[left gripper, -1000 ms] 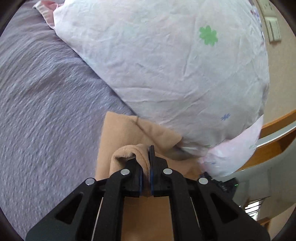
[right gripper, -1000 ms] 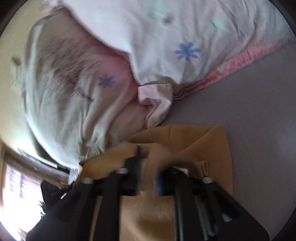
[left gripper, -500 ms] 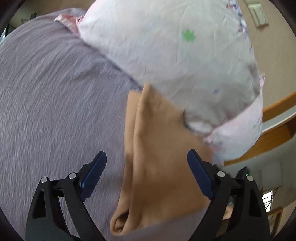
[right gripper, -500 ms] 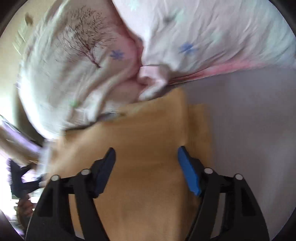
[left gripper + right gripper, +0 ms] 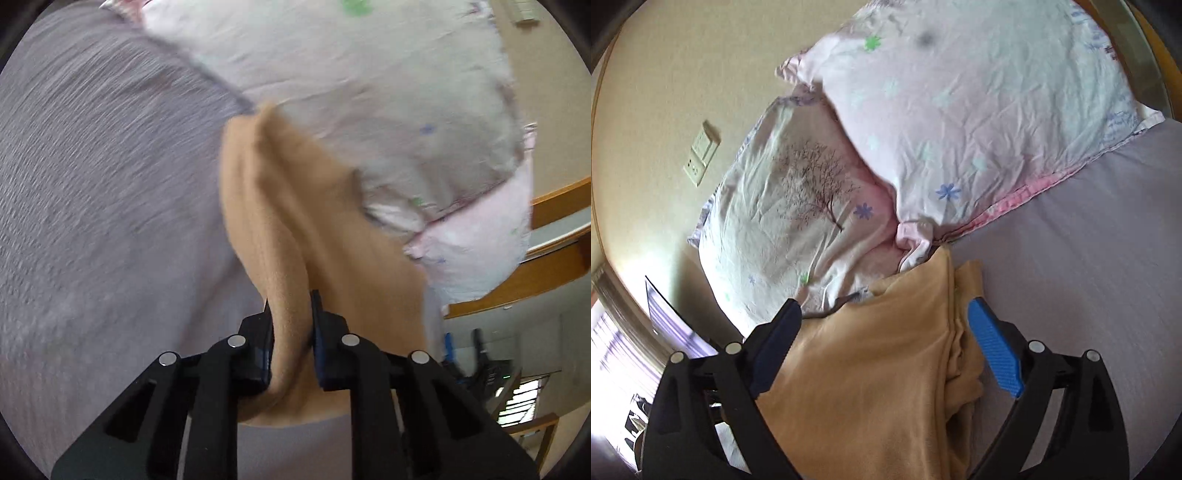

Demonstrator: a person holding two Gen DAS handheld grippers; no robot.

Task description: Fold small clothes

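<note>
A tan garment point(image 5: 295, 229) lies folded lengthwise on the lilac bed sheet point(image 5: 103, 192), its far end against the pillows. My left gripper point(image 5: 290, 328) is shut on a ridge of the tan cloth near its near end. In the right wrist view the same garment point(image 5: 871, 362) runs from under the gripper up to the pillows. My right gripper point(image 5: 882, 354) is open, its fingers point(image 5: 993, 354) spread on either side of the cloth, holding nothing.
Two white and pink flowered pillows point(image 5: 960, 110) lie stacked at the head of the bed point(image 5: 1089, 258), touching the garment's far end. A wooden bed frame point(image 5: 554, 266) and a wall with a socket plate point(image 5: 701, 155) stand beyond.
My left gripper let go of the cloth, opened wide, then closed again on a ridge of the tan garment. My right gripper opened and pulled back; the garment now lies longer.
</note>
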